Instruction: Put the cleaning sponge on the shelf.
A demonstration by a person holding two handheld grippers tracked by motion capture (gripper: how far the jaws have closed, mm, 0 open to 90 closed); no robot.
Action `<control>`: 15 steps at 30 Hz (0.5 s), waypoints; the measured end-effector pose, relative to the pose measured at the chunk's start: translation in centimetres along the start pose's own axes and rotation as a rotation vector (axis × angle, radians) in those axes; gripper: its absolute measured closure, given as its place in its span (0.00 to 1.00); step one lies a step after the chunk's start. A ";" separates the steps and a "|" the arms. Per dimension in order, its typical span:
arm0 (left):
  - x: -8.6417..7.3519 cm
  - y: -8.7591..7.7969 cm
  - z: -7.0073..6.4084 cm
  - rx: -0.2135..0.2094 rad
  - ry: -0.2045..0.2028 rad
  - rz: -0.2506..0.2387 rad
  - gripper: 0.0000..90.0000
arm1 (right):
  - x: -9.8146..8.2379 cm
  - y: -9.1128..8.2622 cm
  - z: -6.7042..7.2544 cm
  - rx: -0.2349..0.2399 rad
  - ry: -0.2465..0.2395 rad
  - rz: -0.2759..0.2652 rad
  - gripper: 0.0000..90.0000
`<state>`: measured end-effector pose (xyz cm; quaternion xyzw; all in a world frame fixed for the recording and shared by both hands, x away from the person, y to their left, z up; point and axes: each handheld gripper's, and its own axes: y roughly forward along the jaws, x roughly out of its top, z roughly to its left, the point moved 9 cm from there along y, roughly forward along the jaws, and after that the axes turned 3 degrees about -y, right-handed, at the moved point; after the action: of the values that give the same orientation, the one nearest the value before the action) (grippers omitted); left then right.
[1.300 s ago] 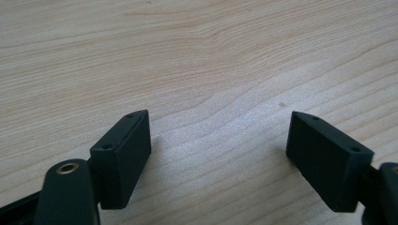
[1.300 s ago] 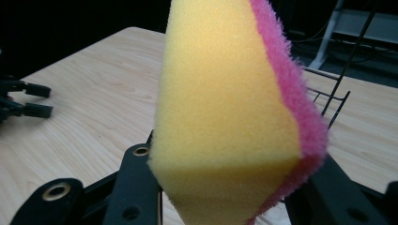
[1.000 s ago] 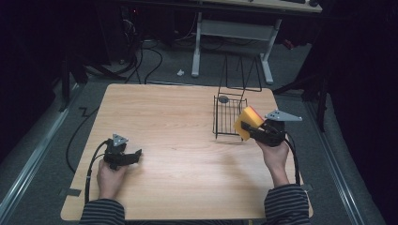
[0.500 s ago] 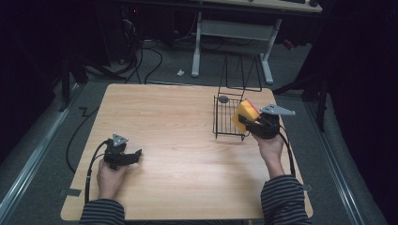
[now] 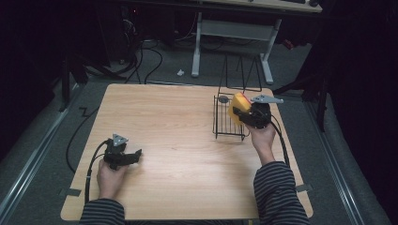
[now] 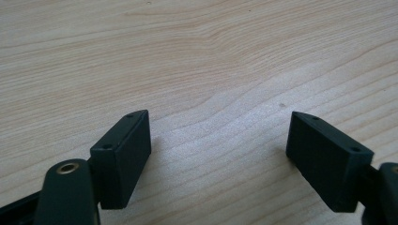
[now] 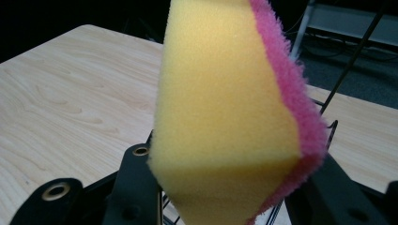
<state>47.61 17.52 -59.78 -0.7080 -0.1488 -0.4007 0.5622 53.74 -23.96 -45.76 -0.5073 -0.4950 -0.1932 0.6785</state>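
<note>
Since the earlier frames, the right gripper (image 5: 244, 115) has carried the sponge (image 5: 237, 107) from the table's right edge inward, over the wire rack (image 5: 228, 123) near the far right corner; the left gripper (image 5: 126, 157) has stayed put near the near left corner.

High view: the sponge hangs above the rack, clamped in the right jaws.

Left gripper view: the jaws stand wide apart over bare table (image 6: 197, 56), holding nothing.

Right gripper view: the yellow foam with its pink scouring face bulges between the closed jaws. It looks light, soft and squashy; a grip across the flat faces, as now, should suit it best.
</note>
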 end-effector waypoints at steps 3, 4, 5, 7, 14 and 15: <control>0.0 0.0 0.0 0.000 0.000 0.000 0.25 | 0.0 0.5 0.1 0.001 -0.003 0.005 0.67; 0.0 0.0 0.0 0.000 0.000 0.000 0.25 | 0.0 0.7 0.1 -0.001 -0.006 0.009 0.67; 0.0 0.0 0.0 0.000 0.000 0.000 0.25 | -0.1 0.9 0.0 -0.002 -0.005 0.012 0.67; 0.0 0.0 0.0 0.000 0.001 0.001 0.25 | -0.2 1.4 -0.1 -0.011 -0.006 0.024 0.67; 0.0 0.0 0.0 -0.001 0.001 0.001 0.25 | -0.5 3.0 -0.8 -0.029 0.012 0.045 0.67; 0.0 0.0 0.0 -0.001 0.002 0.002 0.25 | -0.7 3.3 -0.8 -0.031 0.009 0.046 0.67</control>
<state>47.60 17.53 -59.78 -0.7082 -0.1475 -0.4009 0.5621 56.36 -23.52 -47.95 -0.5283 -0.4771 -0.1874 0.6769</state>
